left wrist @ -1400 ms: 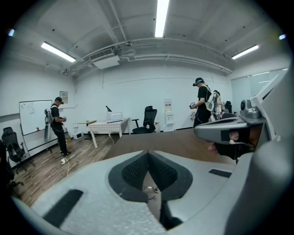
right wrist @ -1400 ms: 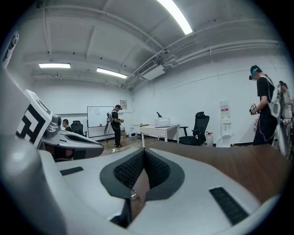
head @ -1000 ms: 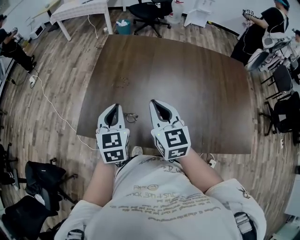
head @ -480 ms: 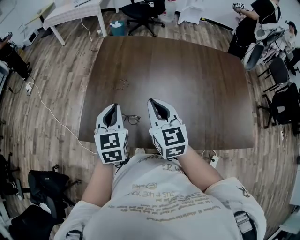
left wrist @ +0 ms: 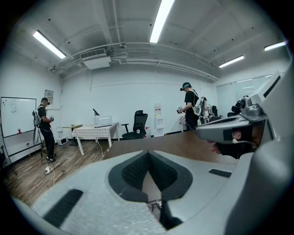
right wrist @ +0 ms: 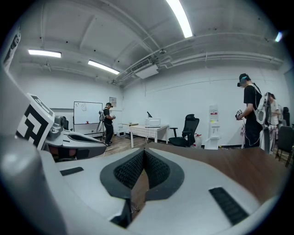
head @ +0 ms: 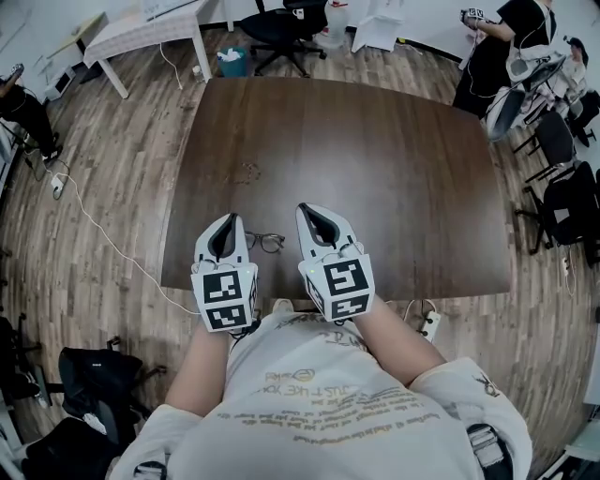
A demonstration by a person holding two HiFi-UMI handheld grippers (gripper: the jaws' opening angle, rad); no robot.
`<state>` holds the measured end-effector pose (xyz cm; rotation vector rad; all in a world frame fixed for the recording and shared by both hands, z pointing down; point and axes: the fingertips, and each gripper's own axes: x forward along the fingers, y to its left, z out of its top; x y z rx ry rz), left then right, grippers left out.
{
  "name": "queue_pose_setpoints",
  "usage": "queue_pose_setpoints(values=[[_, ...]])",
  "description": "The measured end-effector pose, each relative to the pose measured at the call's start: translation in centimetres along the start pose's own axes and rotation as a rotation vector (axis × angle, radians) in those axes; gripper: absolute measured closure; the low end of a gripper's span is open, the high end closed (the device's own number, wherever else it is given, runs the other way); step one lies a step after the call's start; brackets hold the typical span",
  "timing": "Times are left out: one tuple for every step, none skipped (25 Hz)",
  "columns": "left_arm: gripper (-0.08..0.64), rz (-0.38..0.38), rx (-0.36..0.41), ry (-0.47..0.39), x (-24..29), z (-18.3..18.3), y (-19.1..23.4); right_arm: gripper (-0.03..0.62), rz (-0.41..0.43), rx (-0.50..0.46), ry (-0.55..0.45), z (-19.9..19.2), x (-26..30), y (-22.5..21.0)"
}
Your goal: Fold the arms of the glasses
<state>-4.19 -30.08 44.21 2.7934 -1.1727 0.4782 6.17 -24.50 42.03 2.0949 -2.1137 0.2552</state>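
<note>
A pair of thin dark-framed glasses (head: 266, 243) lies on the dark wooden table (head: 375, 169), close to its near edge and between my two grippers. The arms appear spread. My left gripper (head: 225, 219) is just left of the glasses, shut and holding nothing. My right gripper (head: 312, 208) is just right of them, also shut and holding nothing. In the left gripper view a bit of the glasses (left wrist: 157, 203) shows through the gap below the meeting tips of the left gripper (left wrist: 148, 152). The right gripper (right wrist: 144, 151) points along the tabletop.
The table's near edge (head: 281, 292) runs right under both grippers. Beyond the table stand a black office chair (head: 286, 21), a white table (head: 150, 23) and a teal bin (head: 231, 62). People stand at the room's sides (head: 511, 42). A white cable (head: 103, 225) lies on the floor at the left.
The head view has shifted a little. Both grippers stay shut beside the glasses, which now show more fully to the right of the left gripper.
</note>
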Motion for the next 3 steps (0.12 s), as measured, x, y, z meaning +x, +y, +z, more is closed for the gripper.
queue_pose_setpoints(values=[[0.546, -0.001, 0.001, 0.002, -0.04, -0.21, 0.04, 0.58, -0.001, 0.0, 0.002, -0.19, 0.02, 0.07], [0.546, -0.002, 0.001, 0.004, -0.09, -0.44, 0.08, 0.58, -0.002, 0.001, 0.004, -0.4, 0.03, 0.15], [0.546, -0.003, 0.002, 0.006, -0.14, -0.68, 0.12, 0.58, -0.002, 0.001, 0.006, -0.61, 0.04, 0.24]])
